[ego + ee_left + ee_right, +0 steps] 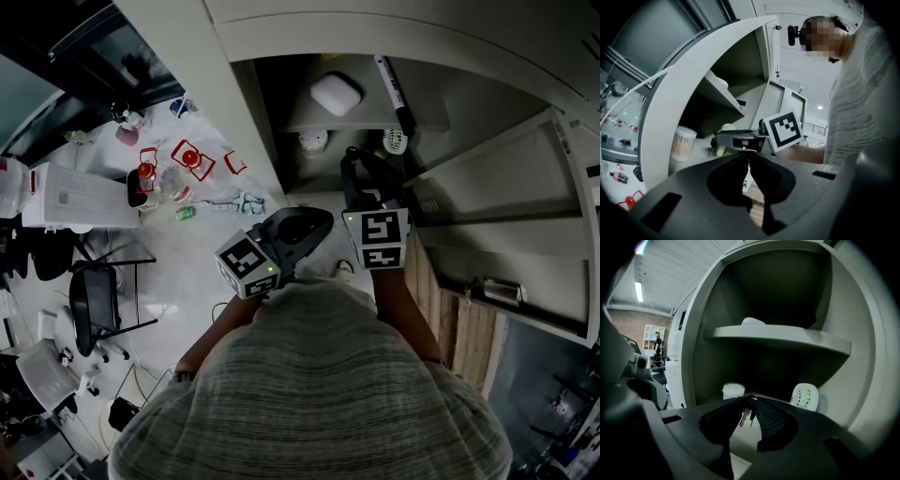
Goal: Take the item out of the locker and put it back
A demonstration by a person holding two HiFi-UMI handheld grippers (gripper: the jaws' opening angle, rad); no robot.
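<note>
The open locker (281,112) has two shelves. My right gripper (747,401) points into its lower compartment, shut on a small bunch of keys (745,416). The dark key head is pinched between the tips and the metal blades hang below. In the head view the right gripper (361,171) reaches over the lower shelf, and the keys are hidden. My left gripper (749,157) is shut with nothing in it. It stays outside the locker, to the left of the right gripper (740,139), which it faces. In the head view the left gripper (319,223) sits near the locker's left wall.
The upper shelf holds a white rounded case (336,94) and a black marker (394,89). On the lower shelf are a white round brush (733,390) and a white vented oval (805,396). A jar of cotton swabs (683,143) stands by the left wall. The locker door (506,187) hangs open at the right.
</note>
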